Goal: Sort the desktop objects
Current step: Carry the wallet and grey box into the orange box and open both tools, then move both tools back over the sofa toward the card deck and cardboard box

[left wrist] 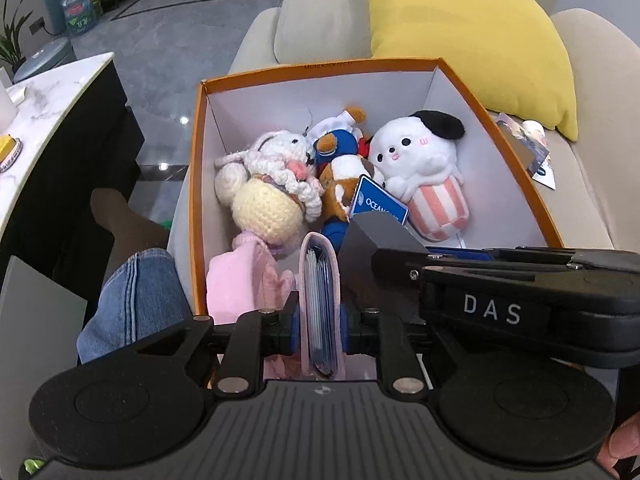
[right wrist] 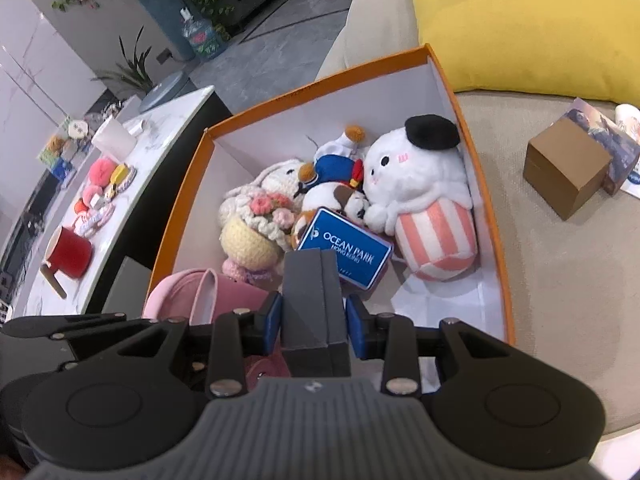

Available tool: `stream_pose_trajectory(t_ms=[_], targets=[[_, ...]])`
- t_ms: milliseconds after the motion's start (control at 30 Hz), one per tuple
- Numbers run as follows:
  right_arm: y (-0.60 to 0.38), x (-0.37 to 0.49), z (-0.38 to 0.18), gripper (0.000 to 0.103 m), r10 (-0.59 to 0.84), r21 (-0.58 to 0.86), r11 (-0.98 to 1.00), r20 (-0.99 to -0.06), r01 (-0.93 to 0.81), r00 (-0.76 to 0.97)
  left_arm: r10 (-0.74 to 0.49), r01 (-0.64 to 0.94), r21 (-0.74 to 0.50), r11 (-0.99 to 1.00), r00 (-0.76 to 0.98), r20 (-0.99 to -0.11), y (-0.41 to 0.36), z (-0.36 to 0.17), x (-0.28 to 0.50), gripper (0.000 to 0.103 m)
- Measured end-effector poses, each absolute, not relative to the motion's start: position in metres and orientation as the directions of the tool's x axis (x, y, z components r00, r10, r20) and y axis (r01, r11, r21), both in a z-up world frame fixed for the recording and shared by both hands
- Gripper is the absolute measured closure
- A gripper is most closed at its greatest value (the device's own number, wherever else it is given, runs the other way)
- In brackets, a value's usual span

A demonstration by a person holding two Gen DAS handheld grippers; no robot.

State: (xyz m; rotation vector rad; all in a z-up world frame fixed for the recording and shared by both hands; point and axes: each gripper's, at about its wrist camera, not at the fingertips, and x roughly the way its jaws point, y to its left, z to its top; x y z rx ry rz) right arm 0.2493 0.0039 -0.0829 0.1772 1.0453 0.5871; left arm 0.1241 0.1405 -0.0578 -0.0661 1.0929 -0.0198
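left gripper (left wrist: 320, 330): clamping a pink card holder (left wrist: 320, 300) upright by its lower edges, hovering over the near end of the orange box (left wrist: 516, 152)
right gripper (right wrist: 314, 322): squeezing a grey box (right wrist: 312, 304) by its side faces, hanging right beside it
card holder feel: looking light and floppy, cards probably sliding out if tipped
grey box feel: seeming stiff, smooth and a bit slippery, so gripping the flat sides mid-height
landing spot: plush toys (left wrist: 420, 160) and a blue ocean park box (right wrist: 346, 252) crowding the middle

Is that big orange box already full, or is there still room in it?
Partly full. The orange box holds several soft toys and a blue tin in the middle, and bare white floor still shows around them.
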Motion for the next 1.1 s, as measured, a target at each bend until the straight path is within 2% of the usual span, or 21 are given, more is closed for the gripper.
stream_pose_trajectory(t_ms=[500,633,733,767,833,1000,1100], targets=[[-0.007,0.257,-0.087,0.063,0.643,0.563,0.759,-0.727,-0.328,0.24,-0.128,0.032,-0.131,0.991,0.541,-0.831,0.153,-0.034,0.103,0.069],[-0.01,0.251,-0.076,0.05,0.645,0.534,0.74,-0.735,-0.408,0.209,-0.124,0.028,-0.133,0.991,0.592,-0.797,0.163,-0.016,0.084,0.066],[-0.002,0.242,-0.069,0.037,0.621,0.464,0.719,-0.764,-0.517,0.178,-0.097,0.004,-0.121,0.993,0.626,-0.773,0.172,-0.006,0.072,0.052],[0.002,0.237,-0.068,0.031,0.606,0.435,0.71,-0.777,-0.554,0.167,-0.087,-0.001,-0.114,0.994,0.637,-0.766,0.173,-0.004,0.069,0.051],[0.01,0.23,-0.07,0.027,0.58,0.39,0.701,-0.799,-0.596,0.158,-0.066,-0.013,-0.098,0.995,0.644,-0.762,0.177,-0.003,0.064,0.051],[0.026,0.224,-0.089,0.027,0.517,0.333,0.691,-0.848,-0.642,0.116,-0.052,-0.049,-0.099,0.994,0.583,-0.811,0.185,-0.016,0.064,0.051],[0.032,0.225,-0.098,0.027,0.494,0.309,0.689,-0.862,-0.656,0.113,-0.084,-0.029,-0.12,0.992,0.556,-0.827,0.188,-0.024,0.063,0.052]])
